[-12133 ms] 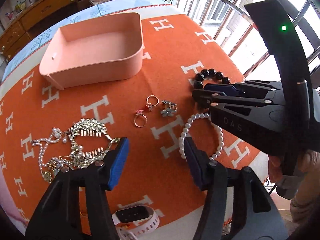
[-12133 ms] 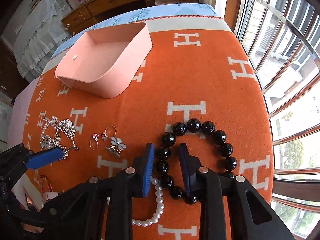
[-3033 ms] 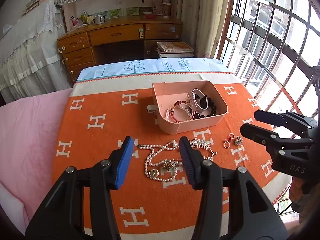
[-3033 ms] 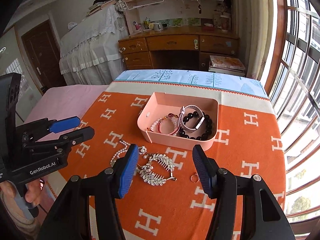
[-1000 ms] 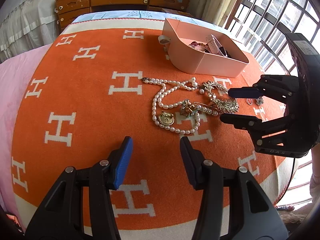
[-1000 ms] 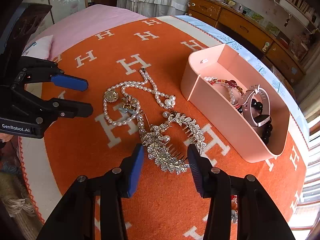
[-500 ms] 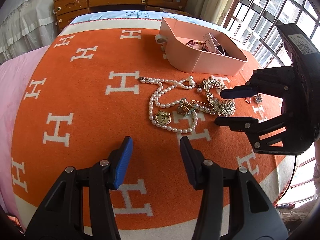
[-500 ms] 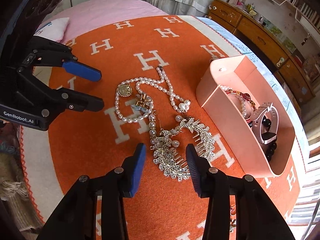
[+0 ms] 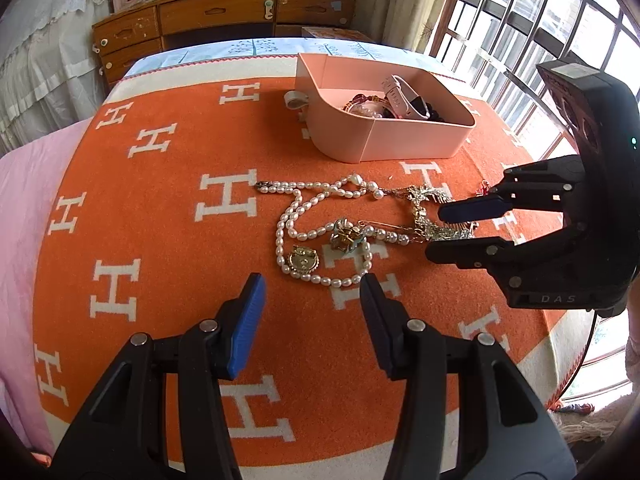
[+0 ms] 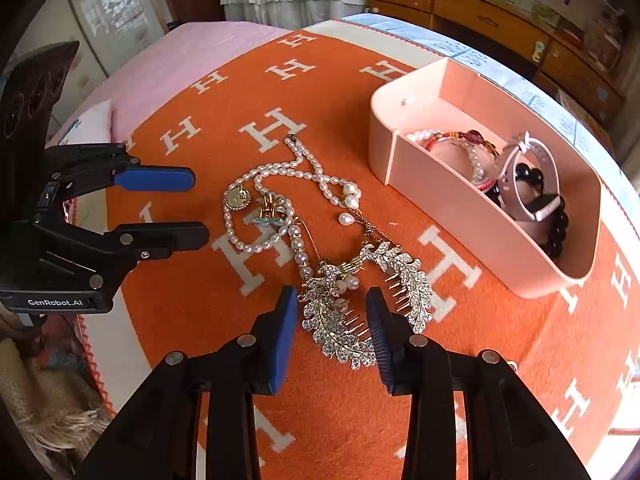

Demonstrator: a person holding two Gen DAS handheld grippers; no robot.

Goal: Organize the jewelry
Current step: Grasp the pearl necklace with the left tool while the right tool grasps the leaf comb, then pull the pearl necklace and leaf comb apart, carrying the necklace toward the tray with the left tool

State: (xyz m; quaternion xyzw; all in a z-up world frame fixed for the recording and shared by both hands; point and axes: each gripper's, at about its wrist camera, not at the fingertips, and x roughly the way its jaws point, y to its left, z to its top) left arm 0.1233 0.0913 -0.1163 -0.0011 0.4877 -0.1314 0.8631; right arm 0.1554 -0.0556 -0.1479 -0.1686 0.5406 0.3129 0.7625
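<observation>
A pearl necklace (image 9: 298,216) (image 10: 280,172) lies tangled with a gold brooch (image 10: 272,210) and a rhinestone leaf hair comb (image 10: 340,320) (image 9: 428,216) on the orange blanket. A pink tray (image 9: 400,142) (image 10: 440,208) holds bracelets, black beads and a watch (image 10: 532,188). My left gripper (image 9: 312,312) (image 10: 198,208) is open, just short of the necklace. My right gripper (image 10: 332,332) (image 9: 436,230) is open, with its jaws either side of the comb's near end.
The orange blanket with white H marks (image 9: 168,208) covers the table. Small rings (image 9: 484,190) lie right of the comb. A wooden dresser (image 9: 224,12) stands behind. A barred window (image 9: 540,20) is at the right. Pink bedding (image 10: 192,52) lies at the left.
My right gripper has moved forward and down until its jaws straddle the comb. My left gripper has edged closer to the pearl necklace. Both stay open.
</observation>
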